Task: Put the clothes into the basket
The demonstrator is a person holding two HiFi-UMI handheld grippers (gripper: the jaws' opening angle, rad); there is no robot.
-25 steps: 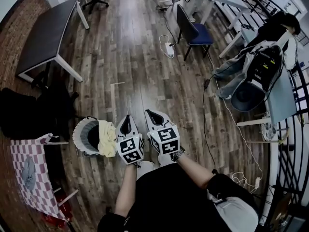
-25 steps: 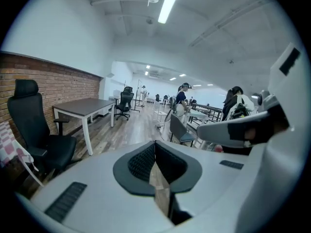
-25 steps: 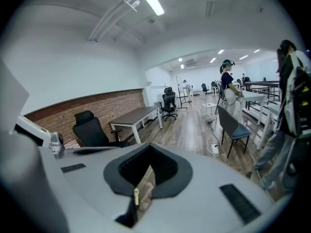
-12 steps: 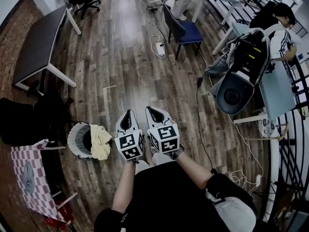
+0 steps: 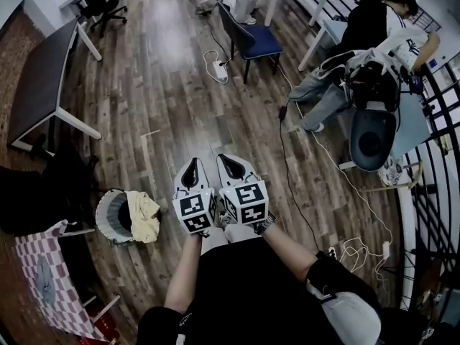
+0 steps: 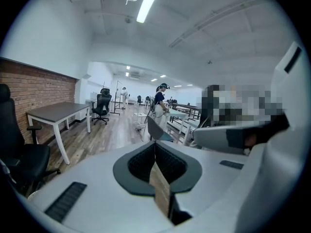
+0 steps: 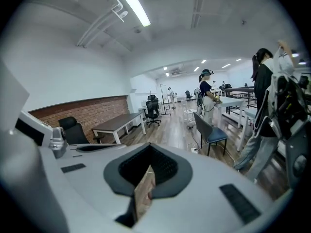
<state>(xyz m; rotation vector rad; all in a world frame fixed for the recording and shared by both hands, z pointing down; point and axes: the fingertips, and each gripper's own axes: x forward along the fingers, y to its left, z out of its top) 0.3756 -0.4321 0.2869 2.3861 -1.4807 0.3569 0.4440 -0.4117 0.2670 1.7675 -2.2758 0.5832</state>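
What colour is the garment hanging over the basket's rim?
Pale yellow. The garment shows best in the head view.

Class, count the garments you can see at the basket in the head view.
1: a yellow garment draped over the right rim of the basket, on the floor left of the left gripper. More may lie hidden inside.

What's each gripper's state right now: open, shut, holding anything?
Left gripper: shut, nothing between the jaws.
Right gripper: shut, nothing between the jaws.
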